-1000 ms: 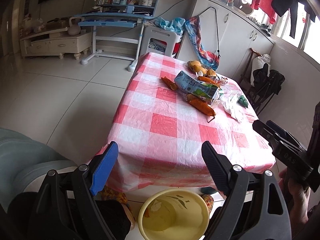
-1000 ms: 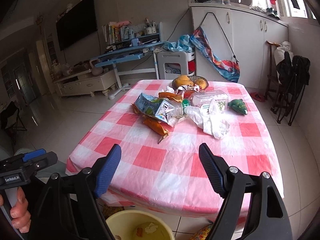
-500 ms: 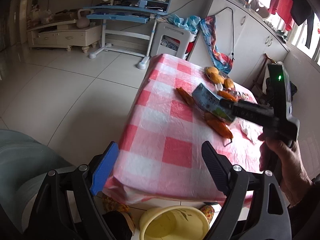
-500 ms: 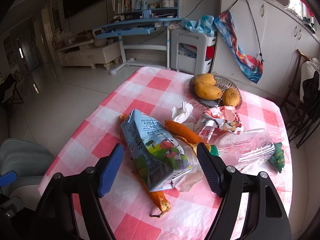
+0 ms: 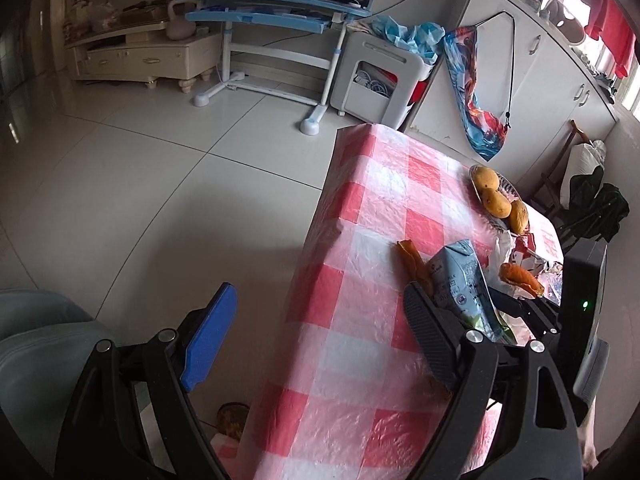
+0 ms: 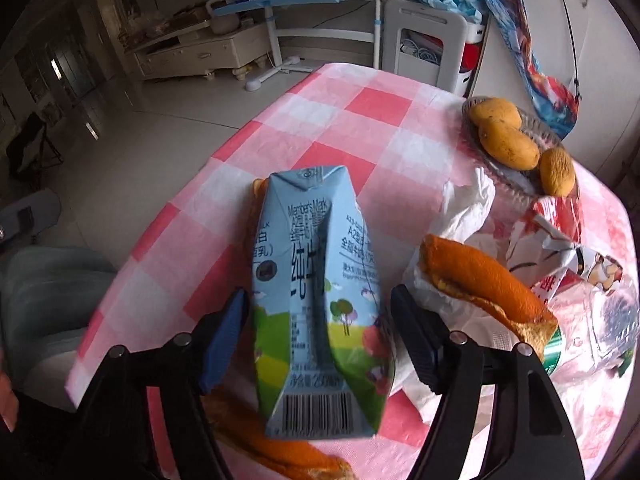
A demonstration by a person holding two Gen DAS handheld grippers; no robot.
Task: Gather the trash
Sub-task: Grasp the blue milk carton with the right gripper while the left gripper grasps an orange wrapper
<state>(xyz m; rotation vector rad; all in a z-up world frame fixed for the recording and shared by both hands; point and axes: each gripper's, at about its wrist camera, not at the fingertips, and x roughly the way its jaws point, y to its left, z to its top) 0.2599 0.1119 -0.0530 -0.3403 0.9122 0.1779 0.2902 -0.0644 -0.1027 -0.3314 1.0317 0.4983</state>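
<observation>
A table (image 6: pixel 384 104) under a pink-and-white checked cloth fills most of both views, with pale floor tiles (image 5: pixel 120 184) beside it and a blue desk (image 5: pixel 280 0) and a white cabinet (image 5: pixel 144 56) against the far wall. The trash lies bunched toward the table's far right part. Largest among it is a crushed blue milk carton (image 6: pixel 316 300), lying flat with its barcode end nearest the right wrist camera. The right gripper (image 6: pixel 316 340) straddles the carton near that end: its jaws have just been closing, the blue pad sits against the carton's left side, and the black pad stands just beside the right side (whether it actually presses I cannot tell). Orange peel (image 6: pixel 484 280) rests on a white plastic bag (image 6: pixel 468 212) right of the carton, and more peel pokes out from under the carton. Behind that is a crumpled red-and-white wrapper (image 6: pixel 560 236) and a clear plastic container (image 6: pixel 612 320). A dish (image 6: pixel 516 178) of three mangoes (image 6: pixel 508 144) stands near the far edge. The left gripper (image 5: pixel 320 332) hangs over the table's left edge, fingers spread wide with nothing between them, its black finger overlapping the carton in its own view.
</observation>
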